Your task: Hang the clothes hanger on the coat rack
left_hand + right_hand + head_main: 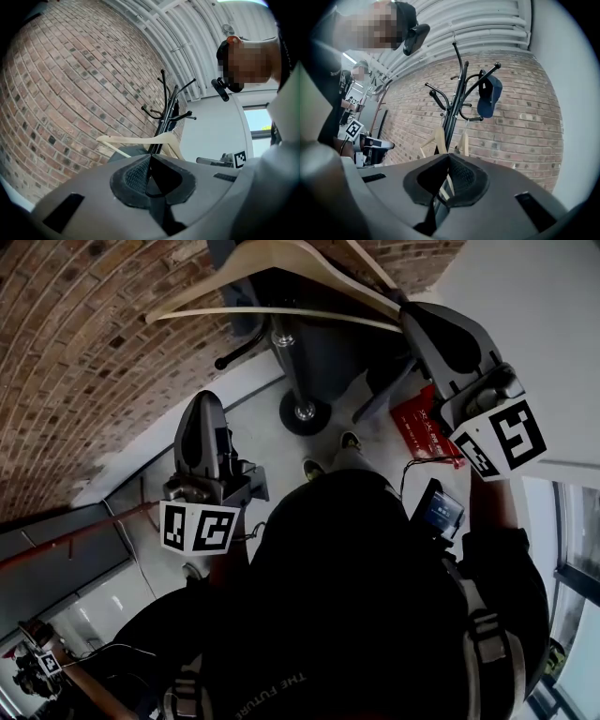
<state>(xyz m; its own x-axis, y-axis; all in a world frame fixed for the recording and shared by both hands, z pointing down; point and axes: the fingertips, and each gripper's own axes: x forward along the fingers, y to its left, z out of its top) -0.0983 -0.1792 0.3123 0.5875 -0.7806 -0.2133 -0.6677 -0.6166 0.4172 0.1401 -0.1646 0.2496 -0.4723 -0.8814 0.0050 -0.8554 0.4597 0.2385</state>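
Brick wall (75, 352), hanger (281, 310) in right tool (405, 314)

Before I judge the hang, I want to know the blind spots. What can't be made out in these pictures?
Head view: hanger hook and coat rack pegs, cut off by the top edge.
Left gripper view: hanger hook, lost against the dark rack pole; its lower bar, mostly behind the left gripper.
Right gripper view: rack base and where the pads meet the hanger, hidden by the shut right gripper.
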